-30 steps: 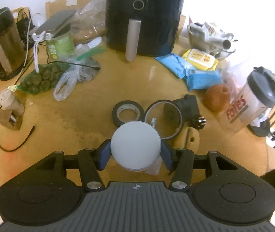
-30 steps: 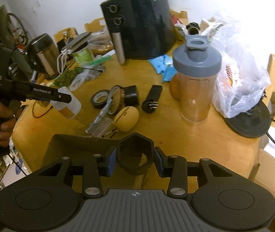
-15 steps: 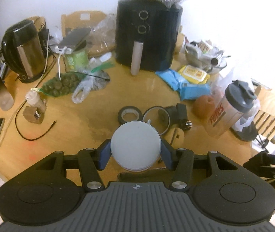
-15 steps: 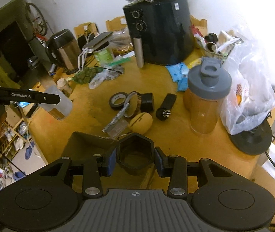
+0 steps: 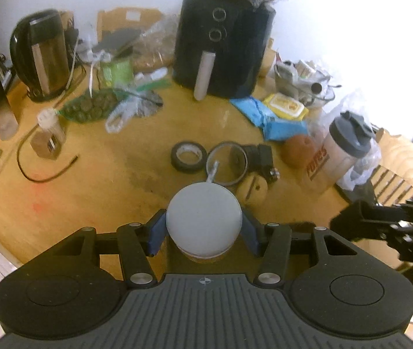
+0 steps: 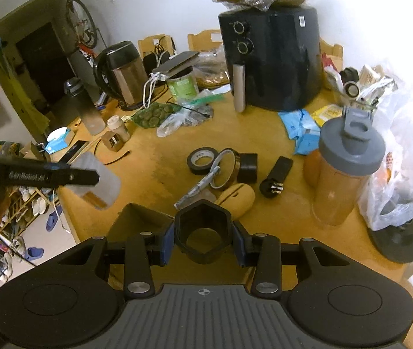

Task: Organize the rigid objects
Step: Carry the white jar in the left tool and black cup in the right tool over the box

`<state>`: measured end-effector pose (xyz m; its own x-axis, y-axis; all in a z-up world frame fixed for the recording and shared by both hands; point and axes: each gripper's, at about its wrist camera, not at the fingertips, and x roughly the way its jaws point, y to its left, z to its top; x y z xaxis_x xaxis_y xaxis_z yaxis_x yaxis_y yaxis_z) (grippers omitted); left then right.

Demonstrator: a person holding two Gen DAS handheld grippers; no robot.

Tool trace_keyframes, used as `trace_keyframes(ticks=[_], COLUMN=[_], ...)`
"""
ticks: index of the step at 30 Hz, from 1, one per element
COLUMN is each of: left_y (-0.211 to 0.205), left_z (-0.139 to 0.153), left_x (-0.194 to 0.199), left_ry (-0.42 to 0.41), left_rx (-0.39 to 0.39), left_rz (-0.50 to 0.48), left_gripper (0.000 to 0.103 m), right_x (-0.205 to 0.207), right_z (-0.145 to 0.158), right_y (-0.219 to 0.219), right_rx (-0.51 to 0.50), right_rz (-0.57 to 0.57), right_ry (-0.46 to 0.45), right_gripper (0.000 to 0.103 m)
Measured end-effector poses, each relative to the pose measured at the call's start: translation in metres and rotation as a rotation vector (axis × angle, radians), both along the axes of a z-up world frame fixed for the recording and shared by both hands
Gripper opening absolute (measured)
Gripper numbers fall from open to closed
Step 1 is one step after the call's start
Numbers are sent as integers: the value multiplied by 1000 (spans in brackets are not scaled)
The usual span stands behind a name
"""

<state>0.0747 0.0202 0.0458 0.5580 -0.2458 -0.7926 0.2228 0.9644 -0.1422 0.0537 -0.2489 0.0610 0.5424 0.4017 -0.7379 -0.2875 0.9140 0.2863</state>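
My left gripper is shut on a frosted white jar with a round lid and brown contents, held above the near edge of the wooden table. From the right wrist view, the same jar hangs in the left gripper off the table's left edge, with a hand behind it. My right gripper is shut on a black hexagonal cup, its open mouth facing the camera. A dark open box lies just below and left of that cup.
Mid-table lie a black tape roll, an amber tape ring, a black plug adapter and a wooden egg-shaped piece. A grey-lidded shaker bottle stands right. A black air fryer and kettle stand at the back.
Both grippers have risen and drawn back from the table, so more of the room shows. The jar and the hexagonal cup stay gripped as before.
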Motion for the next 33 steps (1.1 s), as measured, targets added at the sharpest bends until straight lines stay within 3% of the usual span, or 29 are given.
trace_keyframes(ticks=[14, 33], left_y=[2, -12], left_z=[-54, -94], left_x=[13, 31], left_ry=[104, 157], left_rx=[-40, 66], left_rz=[-123, -167], left_gripper=[53, 53], right_x=[16, 36], right_z=[-51, -116], right_y=[31, 59], right_rx=[-56, -211], right_rz=[-37, -34], right_ry=[102, 175], right_gripper=[44, 44])
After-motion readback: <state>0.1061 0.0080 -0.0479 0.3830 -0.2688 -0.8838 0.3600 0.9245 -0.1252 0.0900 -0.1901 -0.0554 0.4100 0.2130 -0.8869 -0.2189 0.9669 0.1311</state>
